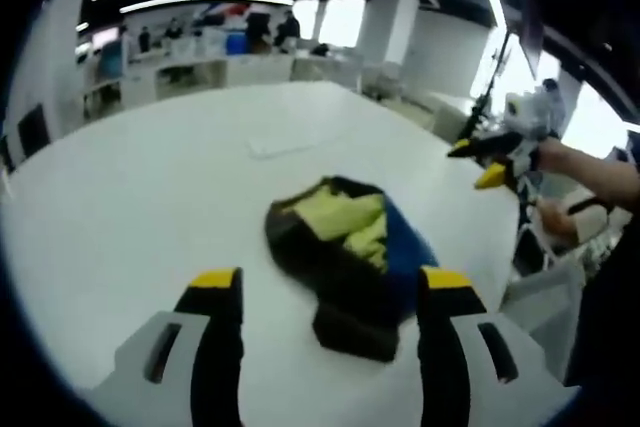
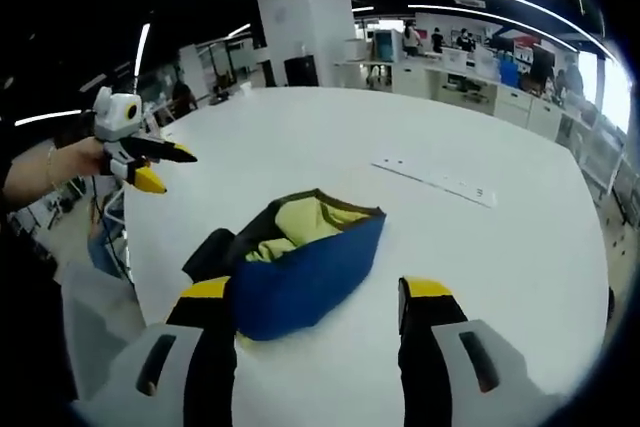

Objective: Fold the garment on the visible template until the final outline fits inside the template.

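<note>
A crumpled garment [image 1: 345, 247], black with a yellow-green lining and a blue panel, lies bunched on the white table [image 1: 150, 177]. My left gripper [image 1: 330, 282] hangs open just in front of the garment, its yellow-tipped jaws wide apart on either side and holding nothing. A hand holds my right gripper [image 1: 480, 162] up in the air past the table's right edge, open and empty. In the right gripper view the garment [image 2: 300, 257] shows its blue side. The right gripper [image 2: 315, 292] stands open above its near end, and the left gripper [image 2: 168, 169] is raised at the left, open.
A thin pale strip [image 2: 435, 179] lies flat on the table beyond the garment, also seen as the strip [image 1: 285, 147]. The table edge [image 1: 515, 247] runs close to the garment. A white pillar [image 2: 305, 22], counters and standing people fill the background.
</note>
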